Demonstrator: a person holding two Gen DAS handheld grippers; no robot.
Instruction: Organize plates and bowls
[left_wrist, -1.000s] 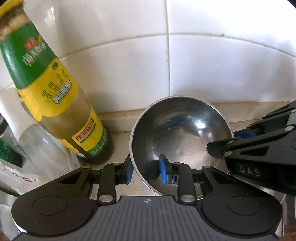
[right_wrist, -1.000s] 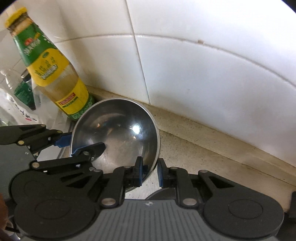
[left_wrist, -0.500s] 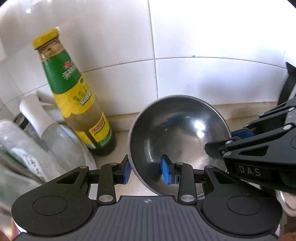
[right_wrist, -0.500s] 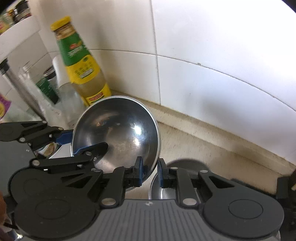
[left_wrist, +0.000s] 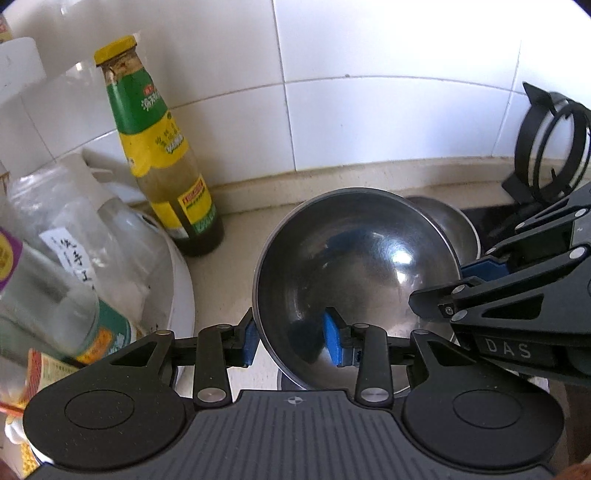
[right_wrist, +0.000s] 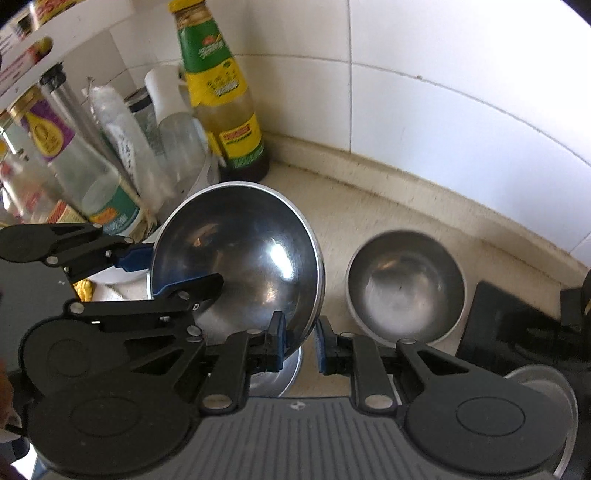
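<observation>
Both grippers on one steel bowl

I see the left gripper and right gripper each clamping the rim of the large bowl, lifted beside the sauce bottle; a smaller bowl sits right of it.

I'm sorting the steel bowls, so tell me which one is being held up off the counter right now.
The larger steel bowl, tilted, its rim between both grippers' fingers. The smaller bowl sits upright on the counter to its right, untouched.
</observation>
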